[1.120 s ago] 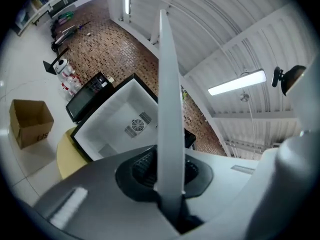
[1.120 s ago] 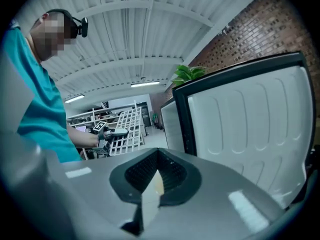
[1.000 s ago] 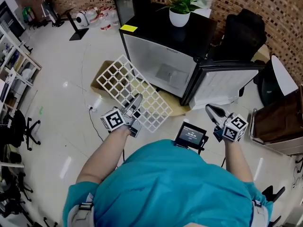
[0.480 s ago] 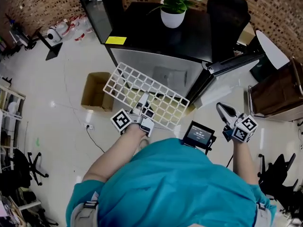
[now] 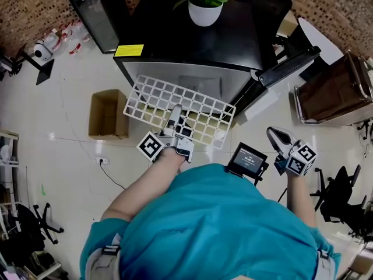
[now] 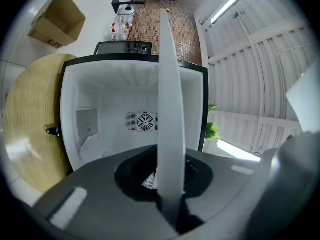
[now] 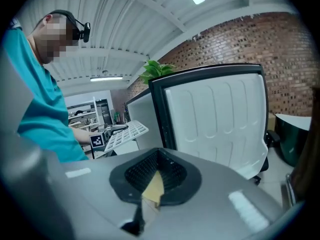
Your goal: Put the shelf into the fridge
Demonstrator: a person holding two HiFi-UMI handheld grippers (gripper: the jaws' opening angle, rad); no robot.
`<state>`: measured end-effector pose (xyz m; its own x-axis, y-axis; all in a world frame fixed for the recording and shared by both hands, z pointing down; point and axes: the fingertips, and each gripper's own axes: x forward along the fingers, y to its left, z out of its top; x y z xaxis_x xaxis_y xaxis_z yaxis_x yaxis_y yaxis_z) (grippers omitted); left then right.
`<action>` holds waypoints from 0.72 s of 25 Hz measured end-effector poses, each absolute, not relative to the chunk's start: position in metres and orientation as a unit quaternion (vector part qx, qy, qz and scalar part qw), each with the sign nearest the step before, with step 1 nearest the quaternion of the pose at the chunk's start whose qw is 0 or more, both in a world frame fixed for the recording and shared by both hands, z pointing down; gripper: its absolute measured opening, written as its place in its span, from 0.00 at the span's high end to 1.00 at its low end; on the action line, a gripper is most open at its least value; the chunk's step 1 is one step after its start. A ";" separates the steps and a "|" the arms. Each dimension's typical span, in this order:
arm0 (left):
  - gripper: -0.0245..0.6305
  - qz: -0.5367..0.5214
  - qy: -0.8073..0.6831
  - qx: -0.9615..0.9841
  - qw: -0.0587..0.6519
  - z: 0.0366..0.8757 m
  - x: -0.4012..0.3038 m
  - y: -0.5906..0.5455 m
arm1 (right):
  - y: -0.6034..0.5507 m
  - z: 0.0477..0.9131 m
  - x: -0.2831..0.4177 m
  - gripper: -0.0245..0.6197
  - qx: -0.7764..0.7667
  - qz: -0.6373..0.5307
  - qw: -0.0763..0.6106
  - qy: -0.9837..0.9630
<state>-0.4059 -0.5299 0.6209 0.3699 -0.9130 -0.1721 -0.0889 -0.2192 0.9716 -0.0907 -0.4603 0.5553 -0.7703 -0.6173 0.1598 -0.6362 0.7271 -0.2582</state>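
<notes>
My left gripper (image 5: 175, 116) is shut on the near edge of the white lattice shelf (image 5: 180, 104), which lies flat just in front of the open mini fridge (image 5: 192, 77). In the left gripper view the shelf (image 6: 169, 99) runs edge-on up the middle, pointing into the fridge's white cavity (image 6: 135, 114) with its rear fan grille. The right gripper (image 5: 275, 136) is shut, holds nothing, and hovers to the right near the open fridge door (image 5: 285, 66). The right gripper view shows the shelf (image 7: 125, 133) at left and the door's white inner panel (image 7: 215, 119).
A potted plant (image 5: 207, 2) stands on the black fridge top. A cardboard box (image 5: 108, 114) lies on the floor to the left, a brown cabinet (image 5: 335, 86) stands at right, and office chairs (image 5: 338, 200) sit at the edges. A small screen (image 5: 247, 161) hangs at my chest.
The left gripper has swung the shelf from a tilted pose at the left round to level in front of the fridge opening. I have moved closer. The right gripper has barely moved.
</notes>
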 end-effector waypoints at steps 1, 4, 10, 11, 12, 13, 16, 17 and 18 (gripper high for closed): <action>0.90 -0.421 -0.381 0.661 0.490 0.618 -0.405 -0.533 | -0.463 0.554 -0.087 0.96 0.335 0.150 0.032 -0.930; 0.90 -0.444 -0.385 0.659 0.470 0.608 -0.403 -0.544 | -0.471 0.546 -0.076 0.96 0.322 0.143 0.034 -0.935; 0.90 -0.465 -0.413 0.647 0.442 0.599 -0.400 -0.558 | -0.482 0.543 -0.058 0.96 0.304 0.141 0.039 -0.941; 0.90 -0.461 -0.424 0.644 0.440 0.601 -0.400 -0.560 | -0.483 0.544 -0.055 0.96 0.303 0.142 0.039 -0.942; 0.90 -0.458 -0.433 0.640 0.439 0.603 -0.400 -0.561 | -0.484 0.544 -0.053 0.96 0.301 0.143 0.040 -0.942; 0.90 -0.457 -0.440 0.636 0.439 0.605 -0.400 -0.562 | -0.484 0.545 -0.052 0.96 0.300 0.143 0.041 -0.942; 0.90 -0.468 -0.436 0.628 0.444 0.604 -0.397 -0.564 | -0.483 0.546 -0.050 0.96 0.298 0.142 0.043 -0.943; 0.90 -0.478 -0.426 0.624 0.447 0.601 -0.396 -0.564 | -0.483 0.546 -0.050 0.96 0.298 0.143 0.043 -0.943; 0.90 -0.484 -0.420 0.623 0.449 0.599 -0.395 -0.564 | -0.483 0.547 -0.049 0.96 0.298 0.143 0.042 -0.943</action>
